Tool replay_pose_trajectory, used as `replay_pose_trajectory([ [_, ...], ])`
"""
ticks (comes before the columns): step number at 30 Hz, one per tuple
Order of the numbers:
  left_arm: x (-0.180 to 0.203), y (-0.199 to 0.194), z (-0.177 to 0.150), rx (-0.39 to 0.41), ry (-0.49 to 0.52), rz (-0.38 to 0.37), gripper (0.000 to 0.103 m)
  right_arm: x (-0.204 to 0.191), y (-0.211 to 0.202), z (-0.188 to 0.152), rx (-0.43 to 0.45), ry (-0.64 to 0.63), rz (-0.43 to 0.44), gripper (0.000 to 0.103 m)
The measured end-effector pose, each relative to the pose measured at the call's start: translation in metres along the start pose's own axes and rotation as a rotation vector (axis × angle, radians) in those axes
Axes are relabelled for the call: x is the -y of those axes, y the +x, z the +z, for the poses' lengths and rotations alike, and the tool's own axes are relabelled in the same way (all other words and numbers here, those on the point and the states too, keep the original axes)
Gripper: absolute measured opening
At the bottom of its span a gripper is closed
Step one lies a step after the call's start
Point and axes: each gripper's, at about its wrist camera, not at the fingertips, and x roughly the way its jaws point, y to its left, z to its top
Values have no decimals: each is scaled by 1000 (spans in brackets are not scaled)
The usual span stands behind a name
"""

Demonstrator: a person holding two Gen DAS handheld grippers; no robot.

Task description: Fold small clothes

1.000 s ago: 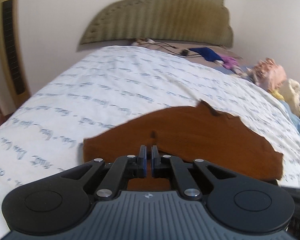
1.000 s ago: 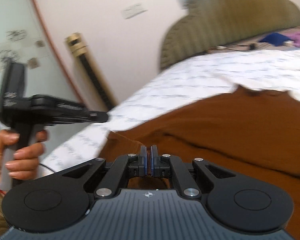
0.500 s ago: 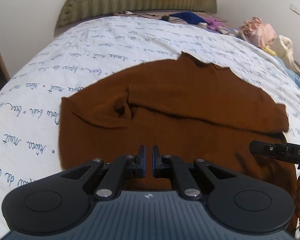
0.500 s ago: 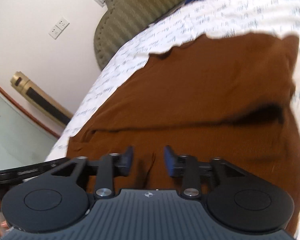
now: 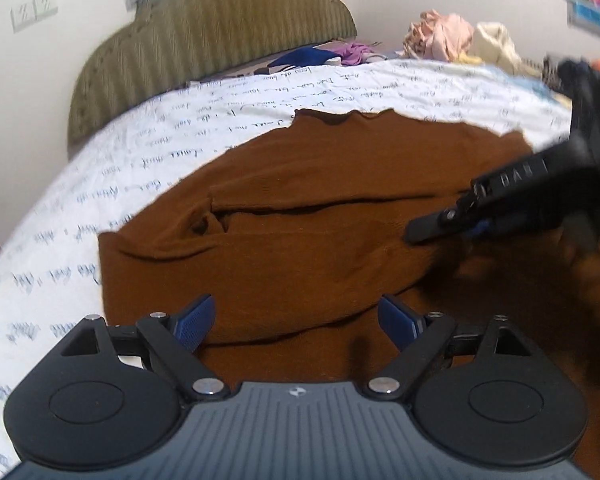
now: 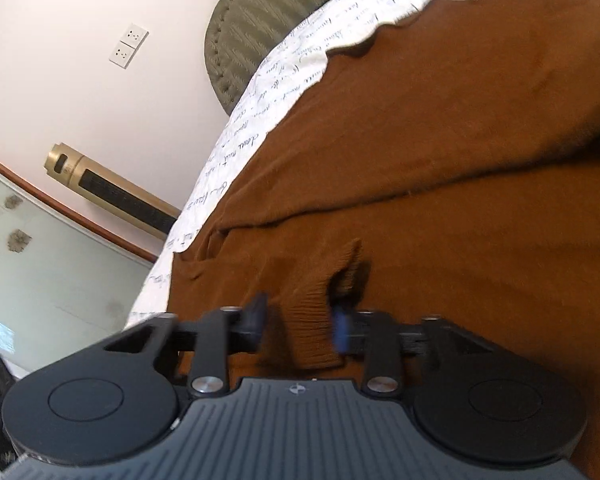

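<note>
A brown sweater (image 5: 320, 208) lies spread on the bed's white script-printed sheet (image 5: 100, 184), with one sleeve folded across its body. My left gripper (image 5: 296, 320) hovers over the sweater's near part, its jaws opening wide with nothing between them. My right gripper (image 6: 300, 324) is low over the sweater and its jaws are closing around a raised ribbed cuff (image 6: 312, 312). The blue pad touches the cuff on one side; a thin gap shows on the other. In the left wrist view the right gripper (image 5: 440, 232) reaches in from the right, held by a hand (image 5: 596, 280).
An olive padded headboard (image 5: 204, 28) stands at the far end of the bed. Blue and purple garments (image 5: 308, 58) and a heap of pale clothes (image 5: 452, 36) lie near it. A gold tower fan (image 6: 112, 188) stands by the wall left of the bed.
Both grippers came down toward the bed and the sweater now lies flat. My left gripper went from shut to wide open. My right gripper let go, opened, then narrowed around the cuff.
</note>
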Motion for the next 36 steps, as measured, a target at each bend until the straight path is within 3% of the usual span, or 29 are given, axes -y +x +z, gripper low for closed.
replay_pose_trajectory([
  [6,15,17,11,35,135,130,89,-37,-7,32,70,-123,1,13],
  [9,16,32,20,43,148,204,89,-64,-13,54,110,-208,6,13],
  [18,-63,75,66,10,-183,414,89,-109,-37,109,277,-381,-55,12],
  [23,-83,89,91,24,-222,440,89,-96,-53,135,371,-431,-190,12],
  [27,-78,103,105,18,-219,411,89,-63,-65,145,415,-404,-293,12],
  [36,-48,130,99,-58,-159,340,89,35,-73,137,401,-219,-446,12],
])
